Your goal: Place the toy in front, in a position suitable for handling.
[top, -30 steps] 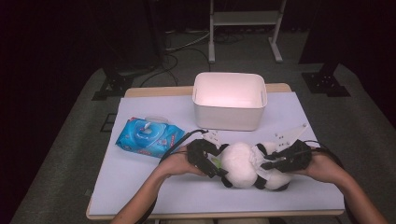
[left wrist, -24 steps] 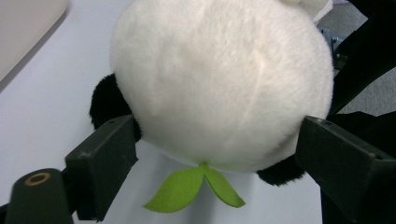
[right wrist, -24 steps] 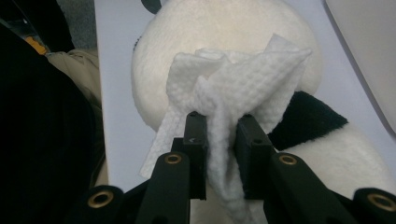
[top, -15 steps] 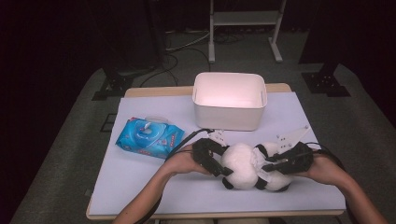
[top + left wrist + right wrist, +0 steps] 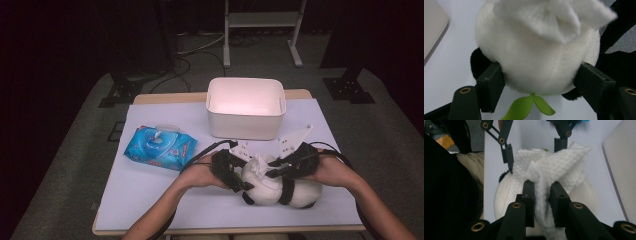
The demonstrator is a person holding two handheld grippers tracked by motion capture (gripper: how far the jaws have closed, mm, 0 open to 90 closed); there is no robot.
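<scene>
A white and black plush toy (image 5: 295, 192) lies near the table's front edge. My left gripper (image 5: 239, 176) clamps its round white end (image 5: 536, 57) from the left. Its jaws have just been closing, and both pads now press into the fur. A green ribbon tag (image 5: 529, 107) sticks out beneath. My right gripper (image 5: 274, 171) comes in from the right, shut on a crumpled white wipe (image 5: 556, 165) that rests on top of the toy (image 5: 589, 192). In the right gripper view the left gripper (image 5: 534, 147) stands just beyond the wipe.
A white tub (image 5: 245, 107) stands behind the toy at mid table. A blue pack of wet wipes (image 5: 160, 145) lies to the left. The table's lavender cover (image 5: 150, 195) ends at the front edge near the person's forearms.
The left gripper's jaws have drawn in on the plush toy. The right gripper, with the wipe, has shifted slightly up and to the left over the toy.
</scene>
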